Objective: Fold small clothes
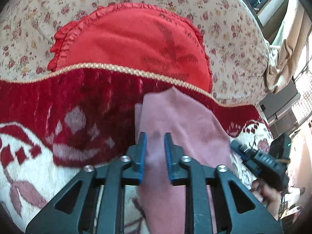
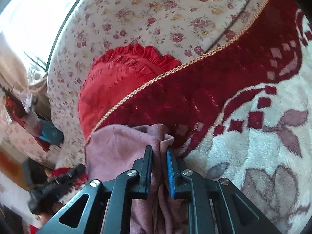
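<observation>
A small dusty-pink garment (image 1: 181, 120) hangs over the red-and-white plush blanket (image 1: 48, 105). My left gripper (image 1: 155, 136) is shut on the garment, cloth filling the gap between its blue pads. My right gripper (image 2: 159, 150) is shut on a bunched edge of the same garment (image 2: 117, 146), which spreads to the left of its fingers. The right gripper also shows at the right edge of the left wrist view (image 1: 259, 161), and the left gripper shows at the lower left of the right wrist view (image 2: 58, 181).
A red frilled cushion (image 1: 136, 42) lies behind the blanket's gold-trimmed edge on a floral bedsheet (image 1: 224, 29). The cushion also shows in the right wrist view (image 2: 117, 78). A beige curtain and window (image 1: 288, 44) are at the far right.
</observation>
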